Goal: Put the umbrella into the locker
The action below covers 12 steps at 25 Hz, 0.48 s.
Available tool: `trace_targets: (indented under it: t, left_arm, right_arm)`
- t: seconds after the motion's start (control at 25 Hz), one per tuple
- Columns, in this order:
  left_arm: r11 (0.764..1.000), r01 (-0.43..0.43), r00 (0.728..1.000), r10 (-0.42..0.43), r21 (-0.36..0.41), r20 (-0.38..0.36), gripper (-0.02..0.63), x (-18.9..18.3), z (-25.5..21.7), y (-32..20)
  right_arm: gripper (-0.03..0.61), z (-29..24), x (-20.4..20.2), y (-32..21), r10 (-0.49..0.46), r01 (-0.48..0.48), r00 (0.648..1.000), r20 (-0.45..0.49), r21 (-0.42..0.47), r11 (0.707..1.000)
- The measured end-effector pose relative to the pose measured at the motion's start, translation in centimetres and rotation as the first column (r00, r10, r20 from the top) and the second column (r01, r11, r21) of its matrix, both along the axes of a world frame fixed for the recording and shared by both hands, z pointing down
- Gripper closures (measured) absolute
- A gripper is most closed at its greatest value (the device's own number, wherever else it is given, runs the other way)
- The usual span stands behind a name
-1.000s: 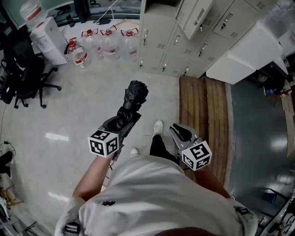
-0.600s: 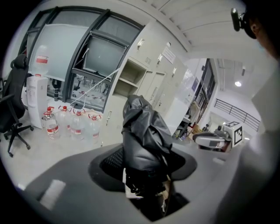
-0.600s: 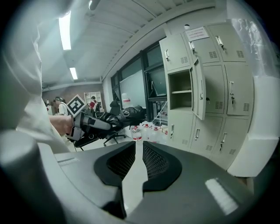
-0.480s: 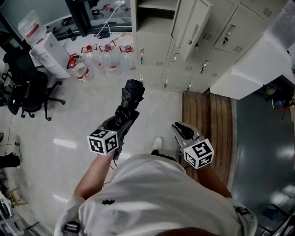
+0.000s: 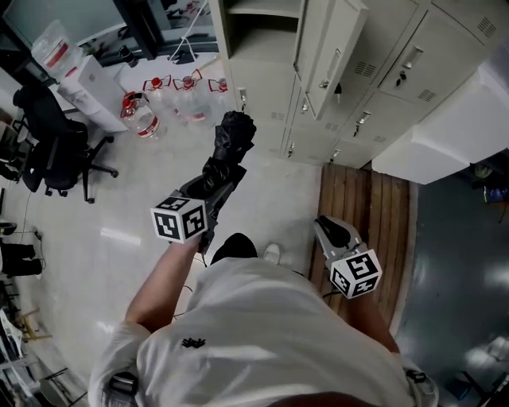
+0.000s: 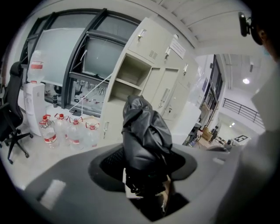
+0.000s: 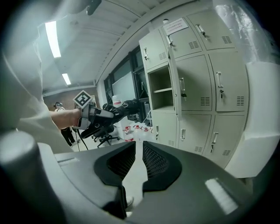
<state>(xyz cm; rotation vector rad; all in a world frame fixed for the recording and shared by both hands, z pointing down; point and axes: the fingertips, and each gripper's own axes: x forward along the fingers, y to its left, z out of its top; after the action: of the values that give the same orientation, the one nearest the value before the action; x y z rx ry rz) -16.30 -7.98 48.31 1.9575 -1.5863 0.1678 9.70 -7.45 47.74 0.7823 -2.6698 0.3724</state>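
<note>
A folded black umbrella sticks out ahead of my left gripper, which is shut on its lower end. In the left gripper view the umbrella stands between the jaws of the left gripper and points toward the open locker. That locker shows a shelf inside, and its door swings out to the right. My right gripper hangs lower at the right, shut and holding nothing. In the right gripper view its jaws nearly meet, facing the open locker.
Several large water bottles stand on the floor left of the lockers, beside a white dispenser. A black office chair is at the far left. A wooden platform and a white cabinet lie to the right.
The person has walked toward the lockers, which now sit closer and lower in the head view. Both grippers moved forward with them; the umbrella stays in the left one.
</note>
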Motion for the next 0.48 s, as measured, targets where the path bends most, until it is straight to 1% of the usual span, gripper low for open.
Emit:
trace_targets:
  t: [0.08, 0.28, 0.48]
  left_arm:
    - [1.0, 0.012, 1.0, -0.012, 0.004, 0.008, 0.334, -0.4, -0.4, -2.3]
    - [0.999, 0.04, 0.999, -0.04, -0.001, -0.01, 0.333, -1.5, 0.0, -8.1]
    - [0.999, 0.044, 0.999, -0.045, 0.012, 0.025, 0.333, -3.3, -0.2, -15.0]
  right_arm:
    - [0.528, -0.1, 0.5, -1.4, 0.014, -0.014, 1.0, 0.004, -0.001, 1.0]
    - [0.528, -0.6, 1.7, -5.0, 0.077, -0.077, 0.997, 0.013, 0.012, 0.997]
    - [0.528, -0.8, 2.4, -8.8, 0.138, -0.137, 0.99, -0.008, 0.018, 0.99]
